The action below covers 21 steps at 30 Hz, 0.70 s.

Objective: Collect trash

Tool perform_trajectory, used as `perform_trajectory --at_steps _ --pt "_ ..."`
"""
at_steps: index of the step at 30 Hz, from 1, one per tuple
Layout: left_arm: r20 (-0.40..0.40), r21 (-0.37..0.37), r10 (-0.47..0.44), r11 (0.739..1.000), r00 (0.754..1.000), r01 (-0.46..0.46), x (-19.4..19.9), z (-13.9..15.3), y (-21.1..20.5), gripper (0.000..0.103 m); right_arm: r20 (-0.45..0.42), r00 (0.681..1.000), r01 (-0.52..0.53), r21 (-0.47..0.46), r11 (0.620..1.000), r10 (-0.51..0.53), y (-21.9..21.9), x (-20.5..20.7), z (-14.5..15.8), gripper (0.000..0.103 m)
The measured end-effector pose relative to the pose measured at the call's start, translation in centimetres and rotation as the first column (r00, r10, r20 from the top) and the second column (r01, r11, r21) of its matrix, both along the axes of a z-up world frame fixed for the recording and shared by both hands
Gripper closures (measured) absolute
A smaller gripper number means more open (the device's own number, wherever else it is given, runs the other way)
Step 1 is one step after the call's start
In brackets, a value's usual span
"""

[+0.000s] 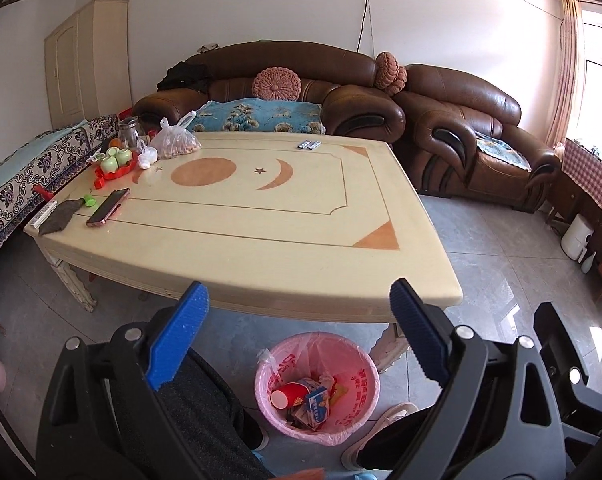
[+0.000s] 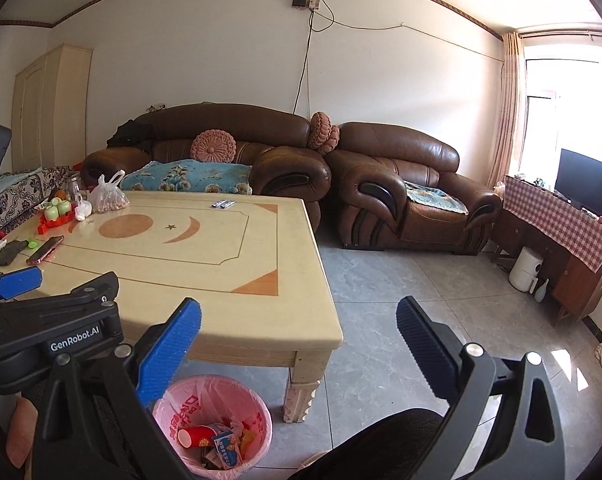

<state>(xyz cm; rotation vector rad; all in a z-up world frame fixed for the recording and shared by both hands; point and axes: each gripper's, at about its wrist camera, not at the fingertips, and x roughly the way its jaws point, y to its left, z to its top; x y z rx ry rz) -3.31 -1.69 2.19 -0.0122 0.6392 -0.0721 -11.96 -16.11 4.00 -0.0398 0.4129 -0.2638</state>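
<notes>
Pink bin (image 1: 359,364) below table edge (image 1: 301,304), open floor (image 2: 401,280) beside

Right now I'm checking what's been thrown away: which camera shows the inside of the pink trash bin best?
The left wrist view: the pink trash bin sits unobstructed between the open fingers. In the right wrist view, the bin is lower, partly cut off by the gripper finger.
</notes>
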Motion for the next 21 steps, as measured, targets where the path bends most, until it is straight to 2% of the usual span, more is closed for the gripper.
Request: perform_trajectory --at_steps 4,21 --pt "0.025 -0.026 -0.004 1.000 1.000 0.004 -0.9 0.9 0.2 0.012 0.027 1.000 0.001 -0.002 1.000 -0.001 0.2 -1.1 1.0 0.007" --pt "0.079 0.008 0.003 1.000 0.997 -0.004 -2.2 2.1 0.3 0.008 0.046 0.999 0.007 -0.003 1.000 -0.007 0.3 -2.0 2.2 0.007"
